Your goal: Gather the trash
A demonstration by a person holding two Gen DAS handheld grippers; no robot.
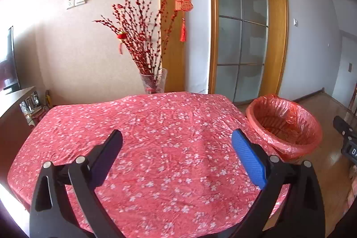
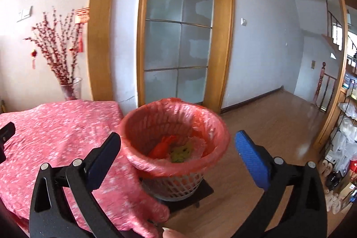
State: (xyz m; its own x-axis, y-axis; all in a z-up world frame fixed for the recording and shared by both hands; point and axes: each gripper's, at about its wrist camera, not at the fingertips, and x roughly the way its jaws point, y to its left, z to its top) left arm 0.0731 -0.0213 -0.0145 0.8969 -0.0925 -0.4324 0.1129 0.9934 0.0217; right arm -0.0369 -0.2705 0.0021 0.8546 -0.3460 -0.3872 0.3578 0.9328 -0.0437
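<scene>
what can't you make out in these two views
- Scraps in the red-lined plastic basket: right wrist view motion-blurred; orange and yellow-green pieces unidentifiable.
- Basket interior, left wrist view: near rim hides the bottom.
- Near edge of the pink floral tablecloth: covered by left gripper.

Little readable text here. Red hanging ornament [image 1: 183,3] on the wooden door frame [image 1: 171,15] shows a cut-out Chinese character, looks like 福; in the right wrist view the same ornament [image 2: 82,15] is too blurred to read. Black device [image 1: 350,144] at the right edge of the left wrist view carries white letters, only "D" clear, the rest cut off. Boxes on the shelf rack [image 2: 348,126] have print, too small to read.
</scene>
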